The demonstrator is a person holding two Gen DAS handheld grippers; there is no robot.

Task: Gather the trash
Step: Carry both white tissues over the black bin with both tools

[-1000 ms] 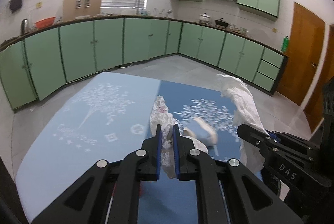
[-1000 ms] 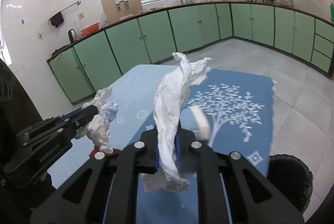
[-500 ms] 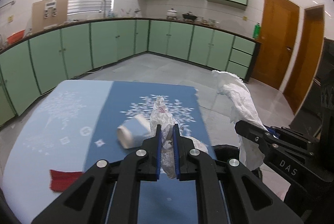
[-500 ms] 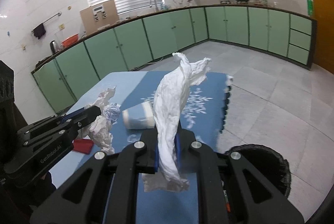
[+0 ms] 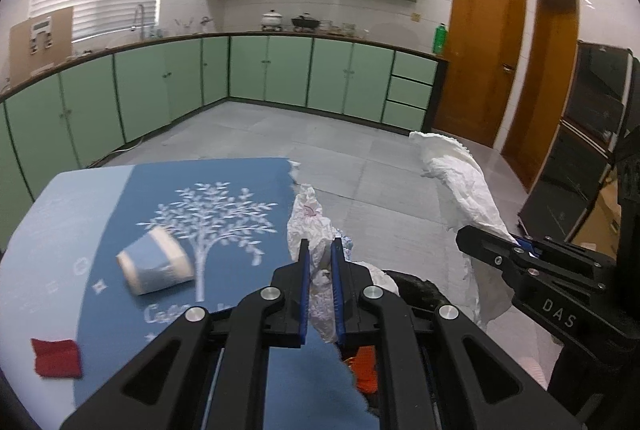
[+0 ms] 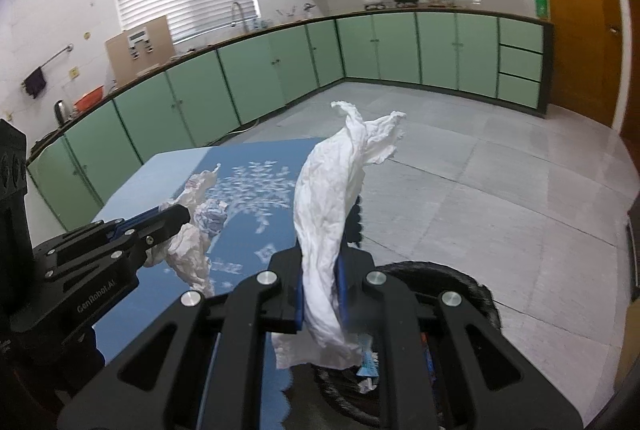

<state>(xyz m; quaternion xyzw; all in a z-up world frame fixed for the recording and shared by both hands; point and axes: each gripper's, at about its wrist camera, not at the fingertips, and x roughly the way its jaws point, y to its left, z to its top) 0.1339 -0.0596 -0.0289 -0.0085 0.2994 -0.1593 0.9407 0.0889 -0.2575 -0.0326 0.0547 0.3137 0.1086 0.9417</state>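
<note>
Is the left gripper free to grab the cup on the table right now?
Probably not: the left gripper is shut on a crumpled wrapper. The cup lies unobstructed on its side on the table, but the wrapper must go first.

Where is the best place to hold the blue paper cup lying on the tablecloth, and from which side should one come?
The blue paper cup lies on its side on the tablecloth, its open mouth toward the right. Probably best: come from above and close the fingers across the middle of its round wall, since the rim would likely crush. Both hand-held grippers now hold tissue, so one must be emptied first.
</note>
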